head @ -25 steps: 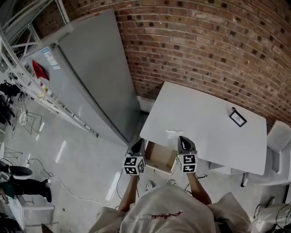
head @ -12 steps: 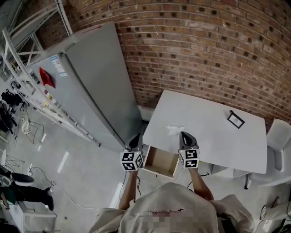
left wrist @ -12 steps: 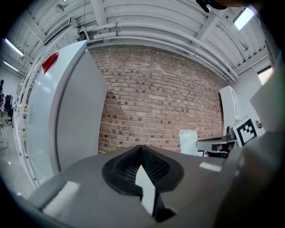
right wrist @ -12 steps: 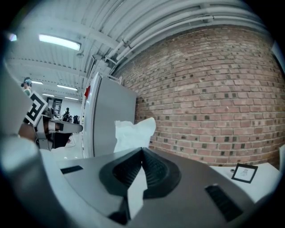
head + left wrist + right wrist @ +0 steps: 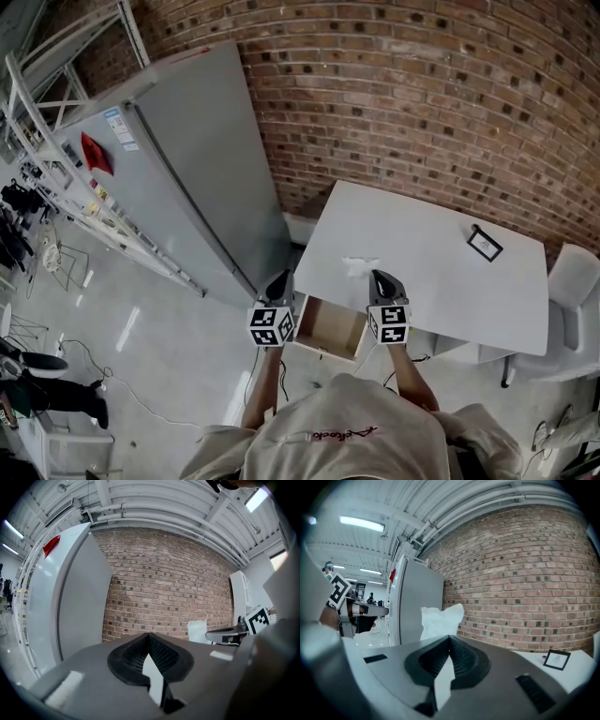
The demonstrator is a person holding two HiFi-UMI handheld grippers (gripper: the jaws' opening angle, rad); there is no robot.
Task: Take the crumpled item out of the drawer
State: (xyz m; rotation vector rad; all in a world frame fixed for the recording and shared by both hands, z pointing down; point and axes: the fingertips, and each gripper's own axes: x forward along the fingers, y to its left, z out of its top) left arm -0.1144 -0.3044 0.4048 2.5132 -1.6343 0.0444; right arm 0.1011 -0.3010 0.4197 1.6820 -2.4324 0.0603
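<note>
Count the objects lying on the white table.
2. A crumpled white item sits near the table's front left edge; a small black-framed card lies toward its far right corner.

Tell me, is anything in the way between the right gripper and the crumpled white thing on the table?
No, nothing that shows. The crumpled white thing lies on the table just ahead of the right gripper, whose jaws are shut.
</note>
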